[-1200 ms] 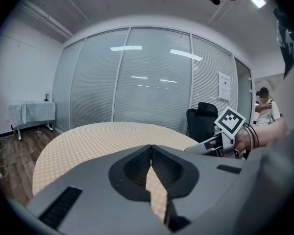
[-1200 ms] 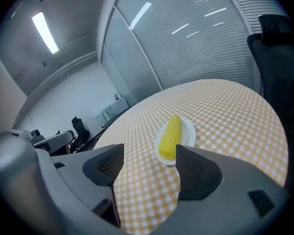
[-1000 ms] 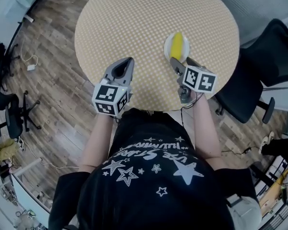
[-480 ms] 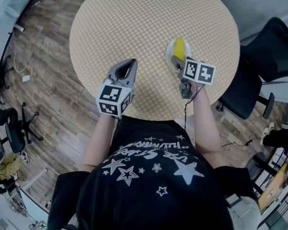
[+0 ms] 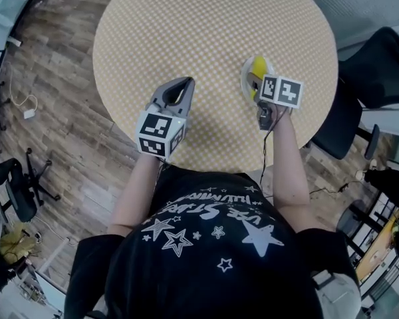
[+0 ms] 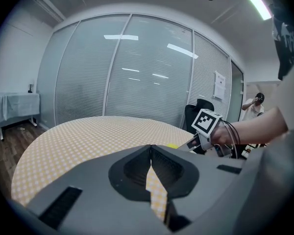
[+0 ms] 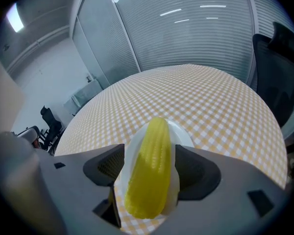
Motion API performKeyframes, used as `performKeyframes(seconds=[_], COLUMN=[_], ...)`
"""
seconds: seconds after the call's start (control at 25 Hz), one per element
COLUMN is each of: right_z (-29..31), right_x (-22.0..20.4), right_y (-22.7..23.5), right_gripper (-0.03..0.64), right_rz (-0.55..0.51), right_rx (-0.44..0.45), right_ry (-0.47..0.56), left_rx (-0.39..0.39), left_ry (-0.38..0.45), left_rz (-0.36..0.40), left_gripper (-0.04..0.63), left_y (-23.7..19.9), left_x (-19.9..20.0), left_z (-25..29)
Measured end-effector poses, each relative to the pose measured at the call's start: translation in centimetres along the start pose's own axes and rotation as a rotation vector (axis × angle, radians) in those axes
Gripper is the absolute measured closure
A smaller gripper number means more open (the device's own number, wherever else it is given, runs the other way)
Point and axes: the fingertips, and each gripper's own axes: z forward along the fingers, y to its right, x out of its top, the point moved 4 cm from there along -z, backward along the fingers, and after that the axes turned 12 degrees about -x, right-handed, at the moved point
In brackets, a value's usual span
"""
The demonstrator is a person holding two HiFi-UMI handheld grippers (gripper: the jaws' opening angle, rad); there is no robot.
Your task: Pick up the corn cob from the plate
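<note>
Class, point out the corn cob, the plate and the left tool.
corn cob [image 7: 149, 175]: right gripper view, middle of the cob.
plate [image 7: 184, 135]: right gripper view, white rim right of the cob.
left tool [image 6: 150, 150]: left gripper view, where its closed tips meet.

A round yellow-checked table [image 5: 206, 38] stands on wood floor [image 5: 46, 118] beside a black chair [image 5: 386, 65].

yellow-checked round table [image 5: 206, 38] | white plate [image 5: 247, 82] near right edge

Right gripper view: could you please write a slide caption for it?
Open right gripper straddling the yellow corn cob on its white plate, fingers not yet closed.
</note>
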Motion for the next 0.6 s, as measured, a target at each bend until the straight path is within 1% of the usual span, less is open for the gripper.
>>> performKeyframes(seconds=[0.16,0.28,0.36,0.48,0.6], right_z=[0.9,1.5,1.8,2.0,2.3], right_x=[-0.2,-0.9,-1.4,-1.4,-1.4], right_y=[0.3,0.5,0.5,0.3,0.4], right_gripper=[0.316,0.316,0.316,0.316,0.316], right_rz=[-0.044,-0.077,-0.08,-0.071,-0.093], right_rx=[-0.057,-0.08,-0.09,-0.104,-0.122], right_ry=[-0.041,-0.089,-0.113,-0.117,-0.129], left_rx=[-0.023,-0.038,-0.044,-0.047,-0.05], left_ry=[-0.015,-0.027,-0.032,-0.041,-0.053], left_rz=[-0.006,-0.006,-0.003,0.009,0.009], left_gripper=[0.586,0.586,0.586,0.586,0.586], left_y=[-0.5,-0.6,-0.6,-0.6,-0.5], left_x=[-0.3,-0.4,-0.4,-0.3,-0.6], left_z=[0.4,1.0,1.1,1.0,1.2])
